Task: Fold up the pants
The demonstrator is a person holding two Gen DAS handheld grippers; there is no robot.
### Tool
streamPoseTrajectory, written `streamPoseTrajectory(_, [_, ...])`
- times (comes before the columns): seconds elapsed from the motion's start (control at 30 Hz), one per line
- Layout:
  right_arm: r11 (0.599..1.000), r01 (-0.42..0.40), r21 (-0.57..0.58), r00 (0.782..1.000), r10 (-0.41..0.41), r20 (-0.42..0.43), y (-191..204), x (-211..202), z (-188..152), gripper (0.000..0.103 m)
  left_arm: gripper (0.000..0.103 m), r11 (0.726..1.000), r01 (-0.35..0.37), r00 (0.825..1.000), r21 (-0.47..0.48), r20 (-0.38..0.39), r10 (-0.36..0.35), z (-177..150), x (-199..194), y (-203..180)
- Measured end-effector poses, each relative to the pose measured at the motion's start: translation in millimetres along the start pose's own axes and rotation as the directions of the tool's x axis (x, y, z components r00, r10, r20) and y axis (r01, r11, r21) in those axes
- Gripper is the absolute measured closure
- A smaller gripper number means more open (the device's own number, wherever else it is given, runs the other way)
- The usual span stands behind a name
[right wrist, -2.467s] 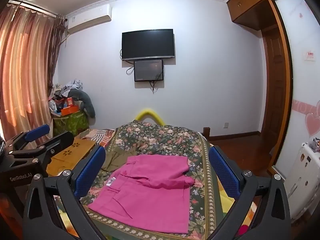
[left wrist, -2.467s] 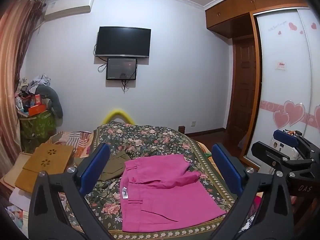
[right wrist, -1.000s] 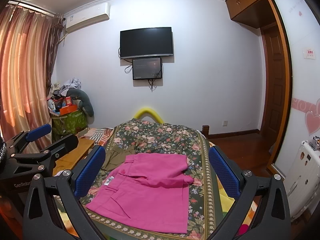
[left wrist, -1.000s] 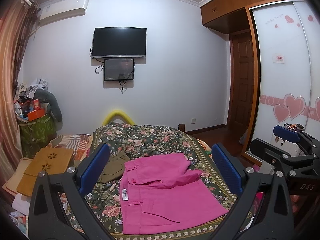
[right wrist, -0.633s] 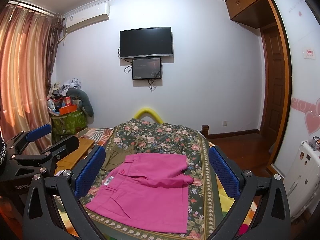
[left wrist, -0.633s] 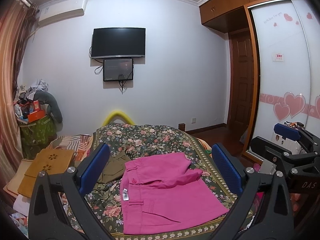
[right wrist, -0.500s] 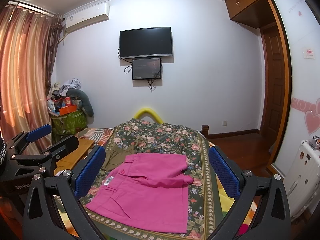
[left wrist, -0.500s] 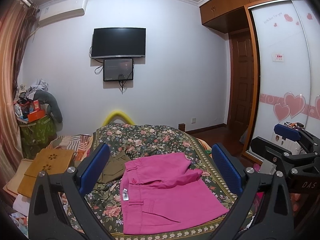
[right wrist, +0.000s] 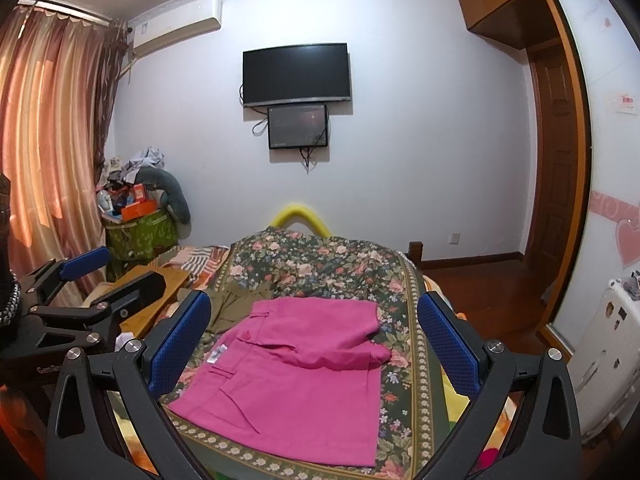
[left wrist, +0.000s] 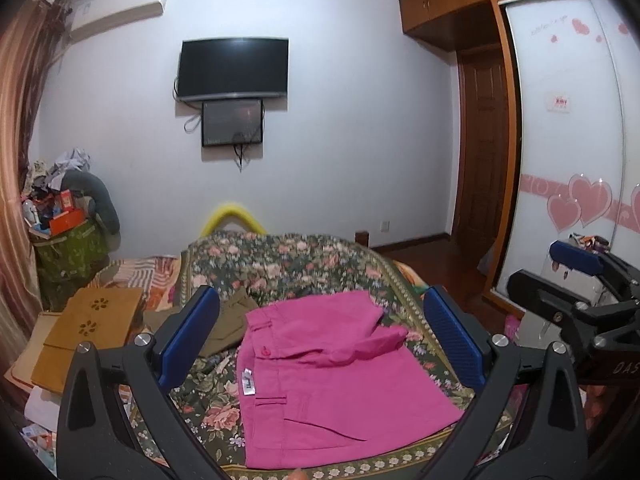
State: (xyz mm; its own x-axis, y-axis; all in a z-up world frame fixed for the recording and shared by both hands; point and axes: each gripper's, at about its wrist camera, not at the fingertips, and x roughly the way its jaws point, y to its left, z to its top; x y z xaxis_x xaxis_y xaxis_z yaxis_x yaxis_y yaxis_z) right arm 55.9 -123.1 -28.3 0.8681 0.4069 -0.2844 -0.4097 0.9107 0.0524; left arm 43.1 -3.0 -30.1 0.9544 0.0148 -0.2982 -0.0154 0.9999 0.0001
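The left gripper (left wrist: 320, 344) was held above the near end of the bed, its blue-padded fingers (left wrist: 190, 336) spread wide and gripping nothing. Ahead of it and below, between the two fingers as the camera saw them, lay the pink pants (left wrist: 332, 380), folded into a compact stack on the floral bedspread (left wrist: 288, 264), with a white label (left wrist: 248, 382) showing at the edge nearer the left finger. The right gripper (right wrist: 314, 346) hovered beside the left one, its fingers (right wrist: 446, 344) likewise spread apart and empty, and the pants (right wrist: 296, 372) sat just ahead of it too, their upper layer bunched toward its right finger. An olive-green garment (left wrist: 228, 322) lay just beyond the left finger of each gripper, touching the far left corner of the pants. Further left of the left gripper rested a tan wooden board (left wrist: 86, 328). Straight ahead, past the bed, a television (right wrist: 297, 74) hung on the wall.
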Motion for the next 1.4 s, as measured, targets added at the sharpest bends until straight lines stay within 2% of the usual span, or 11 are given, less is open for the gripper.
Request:
streamPoseTrajectory(0.23, [1.0,0.01,-0.018,0.995,-0.012,-0.097,-12,39,-14,0.0,0.0,0.998,-0.02,0.989,-0.06,-0.148,0.011,-18,69,26])
streamPoseTrajectory(0.37, [0.997,0.04,-0.066,0.982,-0.051,-0.183,-26,74,-30,0.0,0.0,0.993,-0.023,0.965,-0.113,-0.263,-0.007,-34,121,53])
streamPoseTrajectory(0.57, [0.995,0.049,-0.086,0.934,-0.076,-0.348,-57,129,-61,0.0,0.0,0.986,-0.058,0.934,-0.154,-0.358,-0.001,-56,188,92])
streamPoseTrajectory(0.67, [0.999,0.021,-0.043,0.901,-0.038,-0.433,-74,155,-80,0.0,0.0,0.988,-0.113,0.918,-0.103,-0.391,0.064,-67,216,110])
streamPoseTrajectory(0.87, [1.0,-0.003,-0.006,0.861,0.0,-0.509,-93,193,-106,0.001,0.0,0.988,-0.135,0.85,-0.075,-0.521,0.077,-99,264,137])
streamPoseTrajectory(0.97, [1.0,-0.014,0.017,0.838,0.021,-0.546,-98,215,-116,0.003,0.003,0.991,-0.131,0.788,-0.032,-0.61,0.084,-119,286,138])
streamPoseTrajectory(1.1, [0.997,-0.047,0.053,0.812,0.069,-0.58,-104,243,-124,0.02,0.017,0.995,-0.092,0.738,-0.03,-0.673,0.048,-140,302,131])
streamPoseTrajectory(1.23, [0.993,-0.085,0.085,0.803,0.119,-0.584,-105,257,-126,0.044,0.026,0.997,-0.057,0.715,-0.06,-0.699,-0.001,-154,310,124])
streamPoseTrajectory(1.3, [0.99,-0.106,0.096,0.803,0.142,-0.579,-105,263,-125,0.046,0.025,0.995,-0.048,0.698,-0.085,-0.715,-0.028,-160,315,122])
streamPoseTrajectory(1.37, [0.989,-0.119,0.089,0.808,0.149,-0.57,-103,267,-125,0.049,0.025,0.994,-0.044,0.697,-0.103,-0.716,-0.043,-162,317,123])
streamPoseTrajectory(1.4, [0.988,-0.126,0.083,0.81,0.151,-0.566,-104,271,-125,0.061,0.025,0.992,-0.044,0.694,-0.115,-0.718,-0.053,-162,318,125])
